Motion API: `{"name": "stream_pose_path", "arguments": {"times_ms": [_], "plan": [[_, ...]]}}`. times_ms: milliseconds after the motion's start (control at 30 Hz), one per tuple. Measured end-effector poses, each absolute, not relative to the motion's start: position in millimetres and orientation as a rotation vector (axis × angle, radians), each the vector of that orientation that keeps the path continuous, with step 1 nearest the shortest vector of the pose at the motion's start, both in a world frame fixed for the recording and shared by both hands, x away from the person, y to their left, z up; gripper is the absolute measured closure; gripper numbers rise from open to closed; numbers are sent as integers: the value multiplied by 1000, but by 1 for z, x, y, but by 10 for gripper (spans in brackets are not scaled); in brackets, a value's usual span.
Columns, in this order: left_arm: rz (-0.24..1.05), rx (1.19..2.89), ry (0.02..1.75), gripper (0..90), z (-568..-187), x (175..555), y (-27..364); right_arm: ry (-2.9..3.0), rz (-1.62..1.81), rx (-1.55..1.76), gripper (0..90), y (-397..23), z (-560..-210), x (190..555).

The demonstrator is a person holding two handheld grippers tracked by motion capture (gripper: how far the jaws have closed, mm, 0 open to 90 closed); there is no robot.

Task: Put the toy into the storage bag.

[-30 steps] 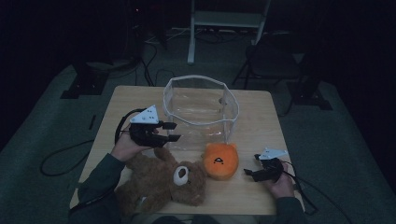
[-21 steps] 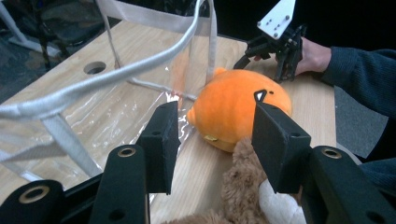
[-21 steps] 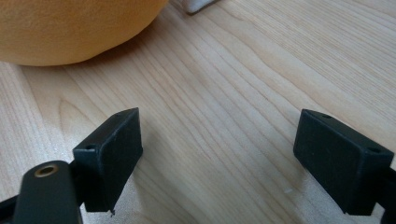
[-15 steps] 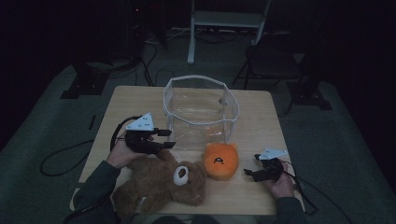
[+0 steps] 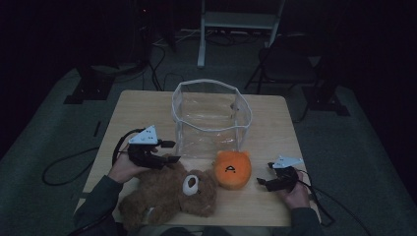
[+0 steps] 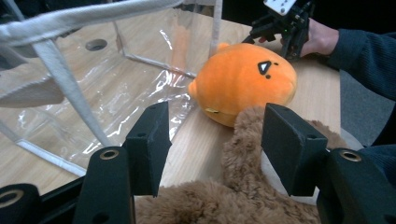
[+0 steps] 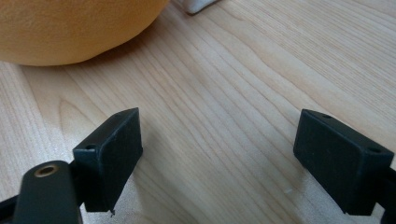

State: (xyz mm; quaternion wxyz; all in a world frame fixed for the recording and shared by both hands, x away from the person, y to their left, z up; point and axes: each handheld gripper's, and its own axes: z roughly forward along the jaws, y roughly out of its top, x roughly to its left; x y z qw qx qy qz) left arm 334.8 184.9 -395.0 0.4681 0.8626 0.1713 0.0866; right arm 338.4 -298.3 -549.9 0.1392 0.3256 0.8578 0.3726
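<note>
Low in the left half of the high view, the left gripper (image 5: 164,152) hangs just over the brown teddy bear (image 5: 169,194), which lies on the tabletop (image 5: 142,110) near its front edge. Its fingers have just been opening and now stand partly apart; in the left gripper view brown fur rises into the gap between them, yet neither pad presses on it — the bear (image 6: 261,186) is not gripped. Just right of the bear's head sits the orange plush (image 5: 232,169), round, with a small dark face mark, touching or nearly touching the bear. Behind both, at the centre of the frame, stands the clear plastic bag (image 5: 211,118) with a white rim, upright and open at the top.

At the lower right, the right gripper (image 5: 263,181) rests low by the tabletop, pointing toward the orange plush. Its fingers (image 7: 114,149) are spread wide over bare wood — nothing between them.
</note>
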Motion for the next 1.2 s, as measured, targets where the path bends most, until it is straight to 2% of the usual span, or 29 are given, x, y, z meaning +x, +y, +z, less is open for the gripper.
{"name": "stream_pose_path", "arguments": {"times_ms": [200,467,700,767,1067,1200], "plan": [[201,2145,404,361,-403,329,177,2480,1077,942,147,-298,-550,338],[169,2145,399,337,-409,326,175,2480,1075,939,146,-298,-550,338],[124,2141,372,248,-415,322,171,2481,1076,939,146,-298,-550,338],[111,2150,373,198,-418,321,169,2480,1076,939,146,-298,-550,338],[39,2194,329,185,-430,319,157,2481,1075,937,146,-298,-550,338],[10,2265,285,184,-439,317,146,2480,1075,938,146,-298,-550,338]]}}
